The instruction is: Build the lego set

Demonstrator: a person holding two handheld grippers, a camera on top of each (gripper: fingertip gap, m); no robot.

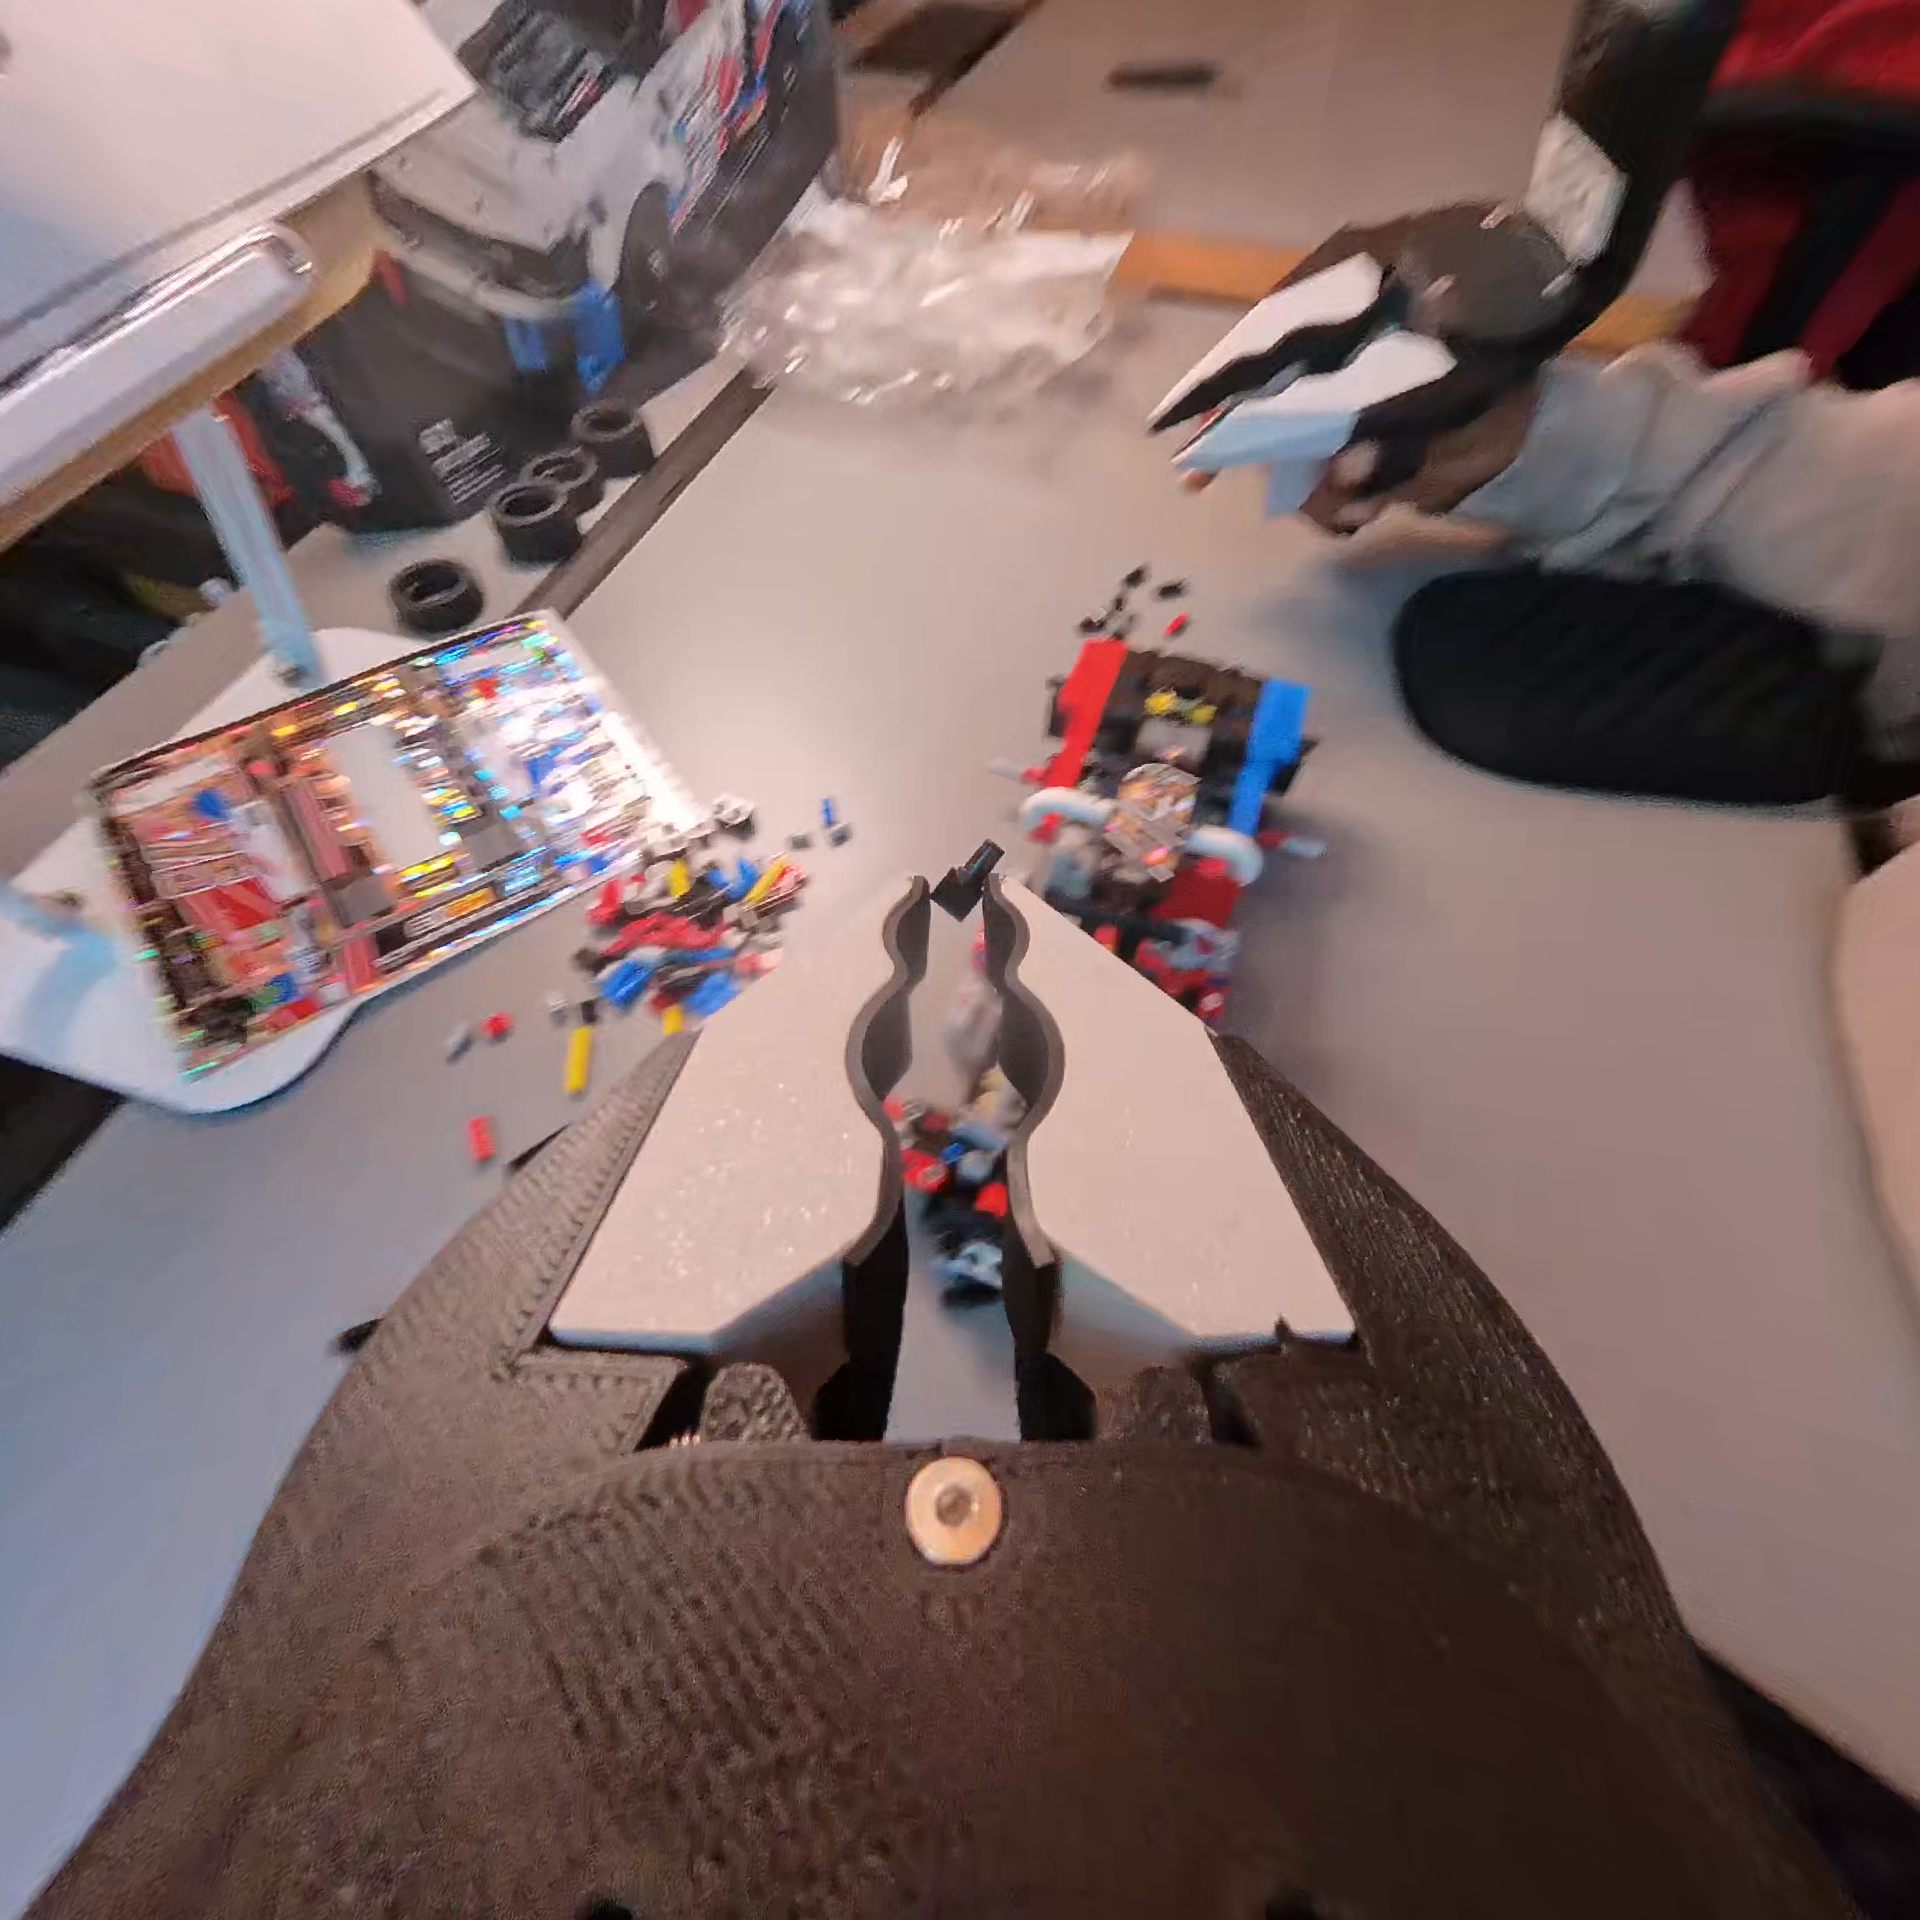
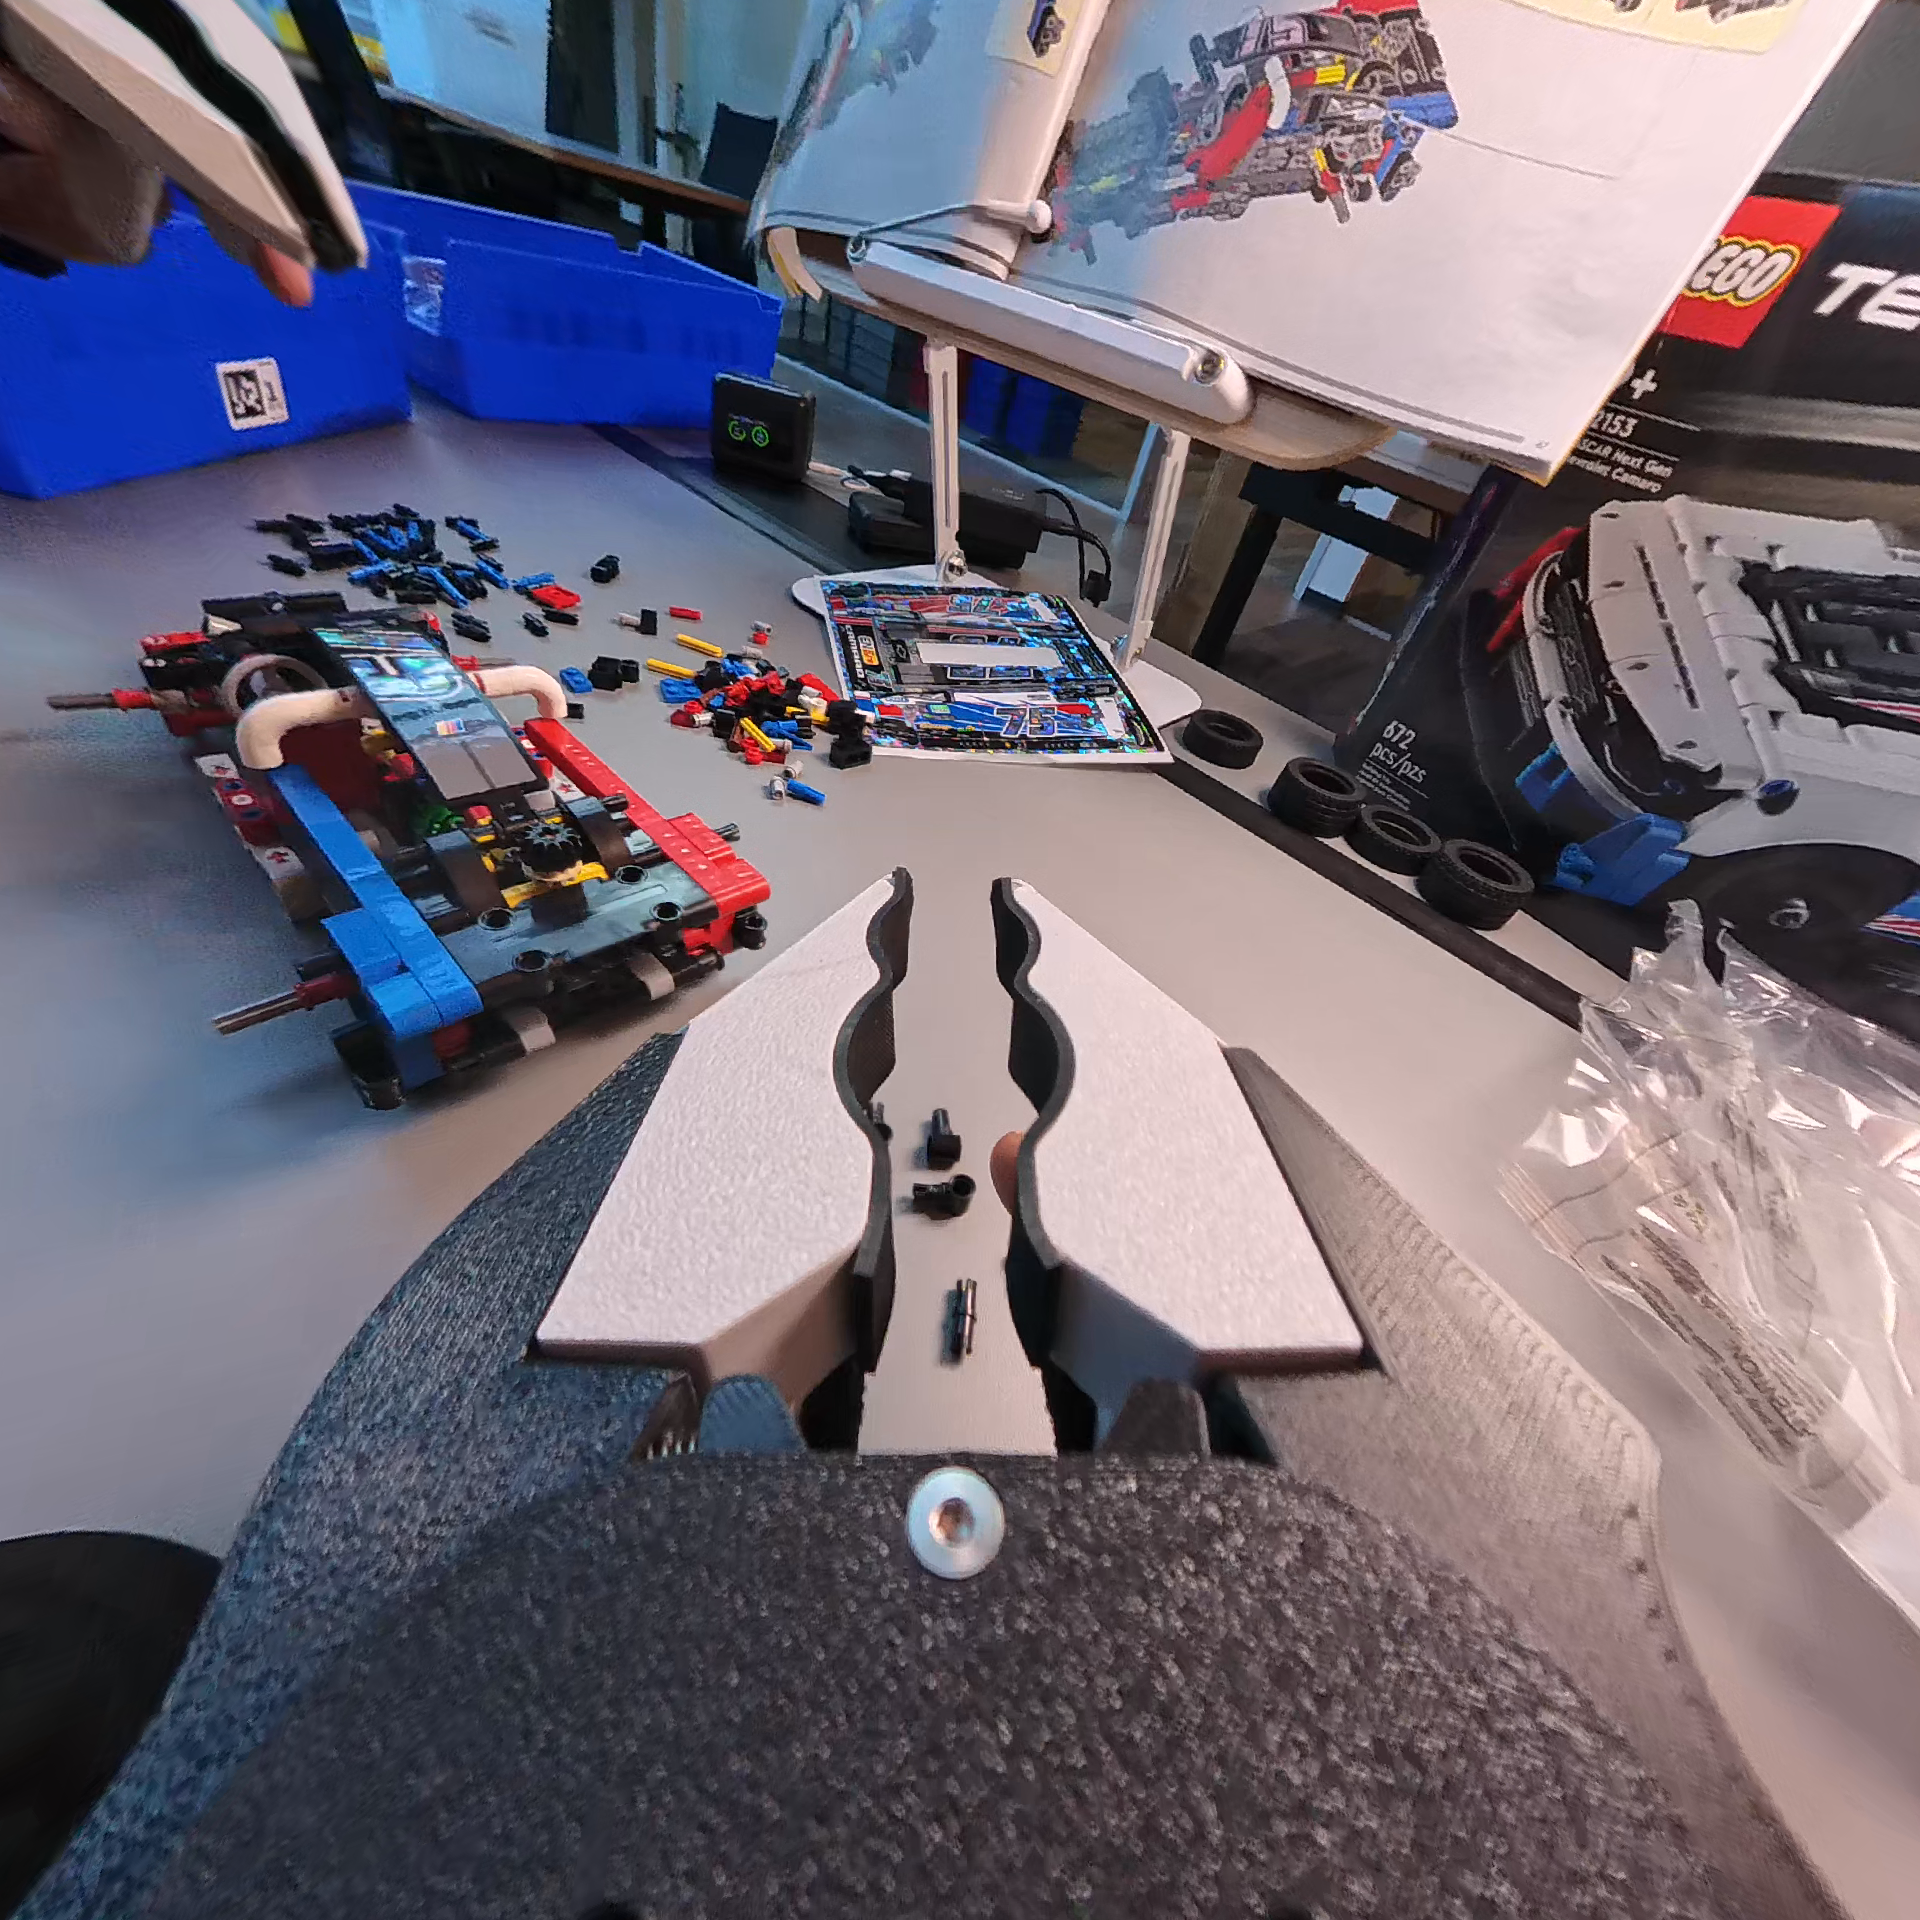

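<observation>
The left gripper [image 1: 961,883] pinches a small black piece [image 1: 964,878] between its nearly closed tips, above the table [image 1: 935,540]. The right gripper [image 2: 951,883] is parted with nothing in it, held over three small black pins [image 2: 943,1195] on the table. The half-built car [image 2: 447,810] lies mid-table, loose parts [image 2: 748,707] beside it and a sticker sheet [image 2: 977,665] beyond them. Four tyres [image 2: 1392,831] line the far edge by the box [image 2: 1714,665]. Crumpled bags [image 2: 1745,1174] lie at the right edge.
</observation>
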